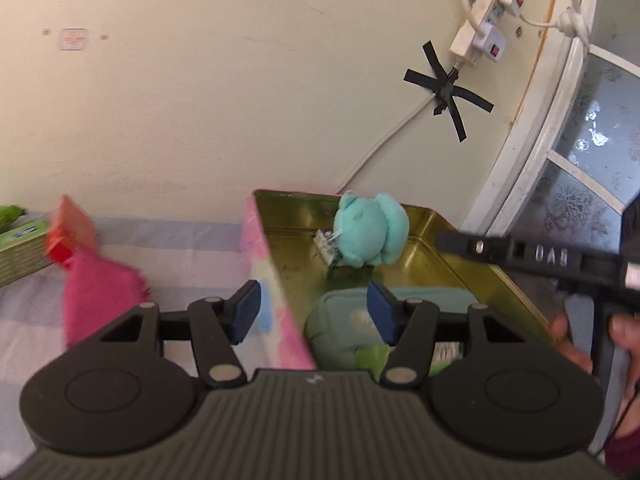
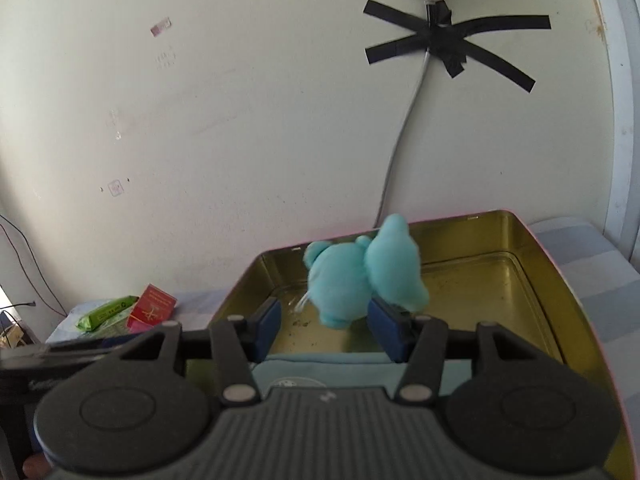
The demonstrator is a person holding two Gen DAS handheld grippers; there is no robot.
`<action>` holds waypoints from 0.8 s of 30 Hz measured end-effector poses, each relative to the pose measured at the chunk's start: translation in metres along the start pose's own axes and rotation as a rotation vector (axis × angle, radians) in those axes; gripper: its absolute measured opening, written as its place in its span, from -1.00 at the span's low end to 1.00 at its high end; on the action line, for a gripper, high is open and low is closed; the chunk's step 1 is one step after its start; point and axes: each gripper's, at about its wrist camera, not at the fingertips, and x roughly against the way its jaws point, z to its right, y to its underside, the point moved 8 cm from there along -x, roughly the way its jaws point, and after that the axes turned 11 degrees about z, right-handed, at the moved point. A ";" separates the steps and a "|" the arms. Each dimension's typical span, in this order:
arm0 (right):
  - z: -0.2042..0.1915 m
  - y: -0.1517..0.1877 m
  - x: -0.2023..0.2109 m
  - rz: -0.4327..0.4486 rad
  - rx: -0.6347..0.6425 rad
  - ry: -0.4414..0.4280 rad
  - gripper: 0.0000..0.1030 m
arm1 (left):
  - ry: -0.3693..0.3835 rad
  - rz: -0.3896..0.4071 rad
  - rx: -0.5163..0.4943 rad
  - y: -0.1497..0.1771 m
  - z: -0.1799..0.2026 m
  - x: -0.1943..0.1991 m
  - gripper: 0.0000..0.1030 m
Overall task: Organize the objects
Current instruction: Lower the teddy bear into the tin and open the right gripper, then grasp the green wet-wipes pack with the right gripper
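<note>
A gold metal tin (image 1: 452, 264) with a pink outer wall holds a turquoise plush toy (image 1: 370, 230) at its far end and a teal pouch (image 1: 344, 320) nearer me. My left gripper (image 1: 314, 310) is open and empty, straddling the tin's left wall. My right gripper (image 2: 326, 330) is open over the tin (image 2: 500, 280), with the plush (image 2: 360, 280) just beyond its fingertips and the pouch (image 2: 320, 368) below. The right gripper also shows in the left wrist view (image 1: 438, 240), at the tin's right side.
A pink cloth (image 1: 100, 292), a red box (image 1: 70, 232) and a green packet (image 1: 22, 248) lie left of the tin on a striped sheet. They also show in the right wrist view: red box (image 2: 154, 306), green packet (image 2: 106, 314). The wall stands close behind, with a taped cable (image 2: 404, 140).
</note>
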 end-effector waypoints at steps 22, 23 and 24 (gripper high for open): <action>-0.324 0.095 -0.085 -0.266 0.169 -0.409 -0.01 | -0.650 0.162 0.336 0.054 -0.273 0.145 0.19; -0.336 0.096 -0.099 -0.280 0.134 -0.404 -0.01 | -0.643 0.161 0.352 0.054 -0.276 0.146 0.19; -0.344 0.095 -0.116 -0.288 0.099 -0.393 -0.01 | -0.635 0.164 0.372 0.054 -0.277 0.147 0.19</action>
